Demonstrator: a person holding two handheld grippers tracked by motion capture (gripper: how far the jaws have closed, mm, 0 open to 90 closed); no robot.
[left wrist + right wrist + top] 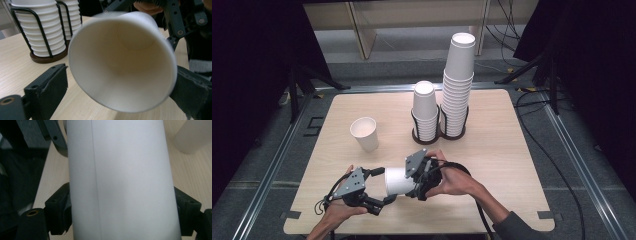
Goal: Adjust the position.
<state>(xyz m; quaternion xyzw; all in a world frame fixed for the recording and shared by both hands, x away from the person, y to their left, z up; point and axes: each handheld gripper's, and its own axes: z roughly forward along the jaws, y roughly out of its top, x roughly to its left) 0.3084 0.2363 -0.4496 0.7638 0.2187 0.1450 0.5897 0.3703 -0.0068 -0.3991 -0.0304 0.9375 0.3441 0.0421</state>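
A white paper cup lies on its side in the air over the table's front edge, held between both grippers. My right gripper is shut on its body, and in the right gripper view both jaws press the cup's wall. My left gripper stands open around the cup's mouth. In the left gripper view the open mouth faces the camera. The left jaw stands clear of the rim and the right jaw is at the rim's edge.
A single cup stands upright at the table's left middle. Two black wire holders at the back carry a short cup stack and a tall cup stack, which stand close behind in the left gripper view. Bare wooden table lies to the right.
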